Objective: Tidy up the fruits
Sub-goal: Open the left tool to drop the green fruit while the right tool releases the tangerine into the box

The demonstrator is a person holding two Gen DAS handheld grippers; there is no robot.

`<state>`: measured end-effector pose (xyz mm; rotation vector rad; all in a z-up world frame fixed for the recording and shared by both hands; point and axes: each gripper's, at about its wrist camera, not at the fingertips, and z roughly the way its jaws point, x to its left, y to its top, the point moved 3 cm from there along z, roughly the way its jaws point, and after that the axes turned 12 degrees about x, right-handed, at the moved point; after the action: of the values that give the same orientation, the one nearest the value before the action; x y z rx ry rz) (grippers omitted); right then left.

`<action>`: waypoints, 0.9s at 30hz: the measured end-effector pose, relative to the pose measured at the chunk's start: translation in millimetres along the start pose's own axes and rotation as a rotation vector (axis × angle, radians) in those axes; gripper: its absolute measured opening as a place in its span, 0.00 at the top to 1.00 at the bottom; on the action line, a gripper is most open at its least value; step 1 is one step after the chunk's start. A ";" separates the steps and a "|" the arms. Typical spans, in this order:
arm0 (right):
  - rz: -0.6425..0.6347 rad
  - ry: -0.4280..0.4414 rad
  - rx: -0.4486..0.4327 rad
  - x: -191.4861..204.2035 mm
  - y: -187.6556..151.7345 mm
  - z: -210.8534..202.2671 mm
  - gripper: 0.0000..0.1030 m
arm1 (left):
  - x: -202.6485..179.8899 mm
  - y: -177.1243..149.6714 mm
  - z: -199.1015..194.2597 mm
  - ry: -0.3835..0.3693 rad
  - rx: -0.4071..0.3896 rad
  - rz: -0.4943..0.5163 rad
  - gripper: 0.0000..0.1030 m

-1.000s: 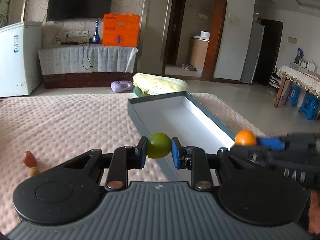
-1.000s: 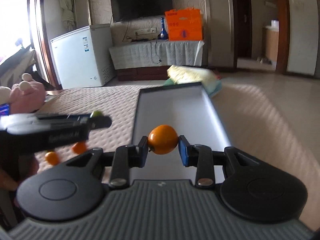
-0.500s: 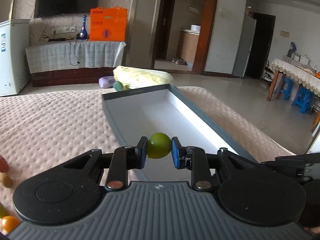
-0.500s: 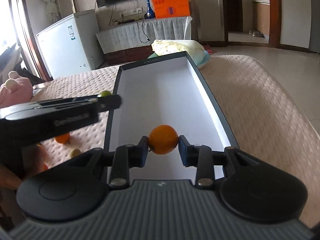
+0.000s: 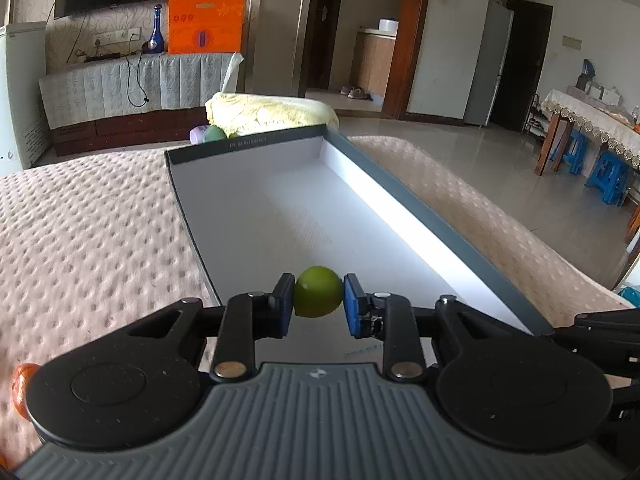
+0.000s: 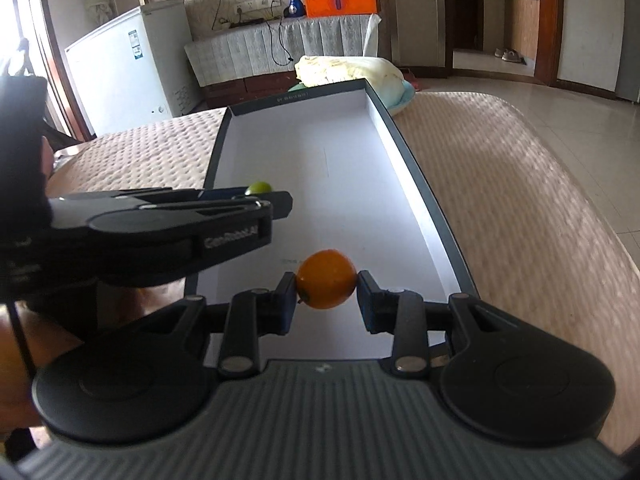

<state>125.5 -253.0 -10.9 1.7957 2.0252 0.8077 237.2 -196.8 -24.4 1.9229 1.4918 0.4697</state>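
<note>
My left gripper [image 5: 318,304] is shut on a small green fruit [image 5: 318,291] and holds it over the near end of a long shallow box [image 5: 420,216] with dark rim and white inside. My right gripper [image 6: 326,298] is shut on an orange fruit [image 6: 326,279], also over the box's near end [image 6: 412,168]. In the right wrist view the left gripper [image 6: 264,200] reaches in from the left with the green fruit [image 6: 258,188] at its tip. The box floor that shows holds nothing.
The box lies on a pink dimpled bedspread [image 5: 80,220]. An orange fruit [image 5: 22,380] lies on the spread at the far left. A yellow bundle [image 5: 268,110] sits beyond the box's far end. The bed edge [image 5: 520,240] drops off to the right.
Both grippers have moved forward and down over the box's near end, each still holding its fruit. The left gripper has swung right, from the bedspread to above the box.
</note>
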 end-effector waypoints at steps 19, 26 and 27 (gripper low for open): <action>-0.020 -0.035 0.011 27.4 6.8 19.1 0.65 | 22.9 -13.0 -65.2 0.056 -0.129 -0.027 0.38; 0.014 0.001 -0.064 30.8 11.8 7.3 0.65 | 38.2 -25.0 -93.7 0.081 -0.146 -0.054 0.38; 0.016 0.006 -0.079 31.0 12.6 4.8 0.65 | 39.6 -27.2 -98.2 0.087 -0.145 -0.058 0.38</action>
<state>133.3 -221.1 -3.1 1.7697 1.9568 0.8860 166.9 -128.4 24.0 1.7623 1.5205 0.6251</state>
